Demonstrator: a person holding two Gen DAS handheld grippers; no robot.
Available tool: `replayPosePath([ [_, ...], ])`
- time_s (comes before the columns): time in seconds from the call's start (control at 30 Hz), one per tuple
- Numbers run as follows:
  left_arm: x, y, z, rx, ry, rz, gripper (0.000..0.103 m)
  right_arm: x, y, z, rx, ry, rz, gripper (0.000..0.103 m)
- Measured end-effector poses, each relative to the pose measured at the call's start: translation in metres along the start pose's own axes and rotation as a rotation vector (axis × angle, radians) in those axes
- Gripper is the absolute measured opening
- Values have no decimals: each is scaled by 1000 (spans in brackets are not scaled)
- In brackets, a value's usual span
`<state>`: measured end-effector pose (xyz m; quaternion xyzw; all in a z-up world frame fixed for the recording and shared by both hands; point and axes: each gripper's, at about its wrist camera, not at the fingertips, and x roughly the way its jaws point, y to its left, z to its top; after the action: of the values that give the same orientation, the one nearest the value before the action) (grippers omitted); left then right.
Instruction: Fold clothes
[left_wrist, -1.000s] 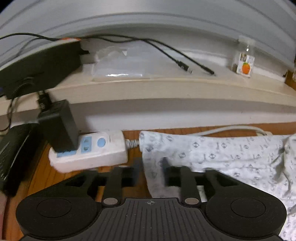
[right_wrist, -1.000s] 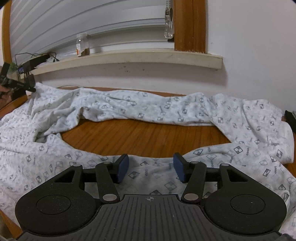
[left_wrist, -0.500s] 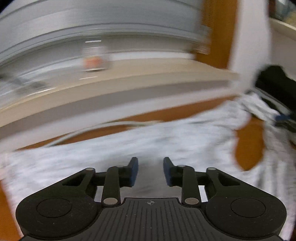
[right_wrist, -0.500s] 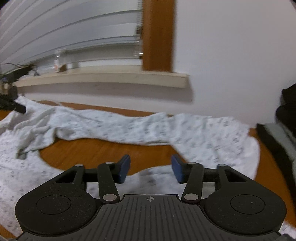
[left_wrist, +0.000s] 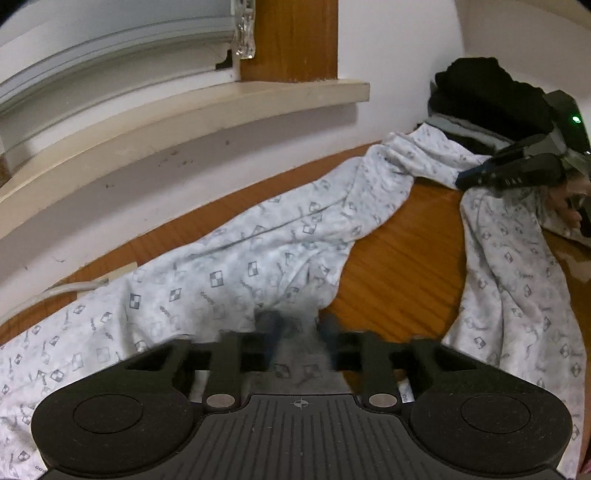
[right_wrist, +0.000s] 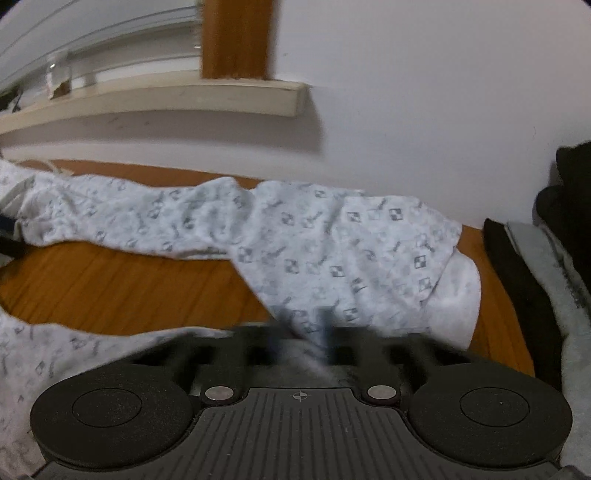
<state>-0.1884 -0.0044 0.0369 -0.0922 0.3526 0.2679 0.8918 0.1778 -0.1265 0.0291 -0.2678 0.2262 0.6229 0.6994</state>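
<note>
a second ago the left gripper (left_wrist: 295, 334) was looking at a power strip at the left end of the desk (left_wrist: 391, 266); now it has swung right and sits low at a fold of the patterned trousers (left_wrist: 251, 266), its blue pads blurred, close together with cloth between them, so it seems to pinch the fabric. the right gripper (right_wrist: 303, 328) has also shifted right and dropped onto the trousers near the plain white waistband, its tips smeared; i cannot tell whether it has closed. both tools now sit at the garment, which looks like taking hold for a fold, though the cloth lies unfolded.

the trousers sprawl along the back edge of the desk under the window sill (left_wrist: 184, 110). their long axis runs left to right, waist towards the right end beside the dark clothes pile (left_wrist: 487, 92), one leg trailing left, the other curving towards the front edge.
</note>
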Motion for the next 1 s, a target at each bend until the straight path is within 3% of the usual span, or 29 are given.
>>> replayPosePath([
  [0.13, -13, -6, -4, 8, -6, -40, 2, -17, -18, 16, 38, -102, -132, 1],
  [0.4, -32, -9, -12, -7, -21, -105, 8, -23, -17, 23, 61, -122, -121, 4],
  [0.47, -33, -2, -10, -32, -39, -98, 22, -17, -2, 20, 47, -108, -58, 12],
  [0.53, -35, 7, -7, -53, -62, -76, 26, -8, 14, 16, 14, -83, -13, 23],
  [0.57, -36, 11, -5, -64, -67, -69, 26, -3, 21, 16, -1, -70, -3, 29],
  [0.77, -2, 18, 8, -53, -11, -43, 26, 7, 40, 7, -32, -29, 48, 39],
  [0.9, 16, 15, 8, -20, -6, -26, 26, 10, 43, 0, -47, -21, 47, 42],
  [1.0, 15, 18, 8, -31, -24, -41, 4, 10, 33, -2, -18, -14, 41, 37],
])
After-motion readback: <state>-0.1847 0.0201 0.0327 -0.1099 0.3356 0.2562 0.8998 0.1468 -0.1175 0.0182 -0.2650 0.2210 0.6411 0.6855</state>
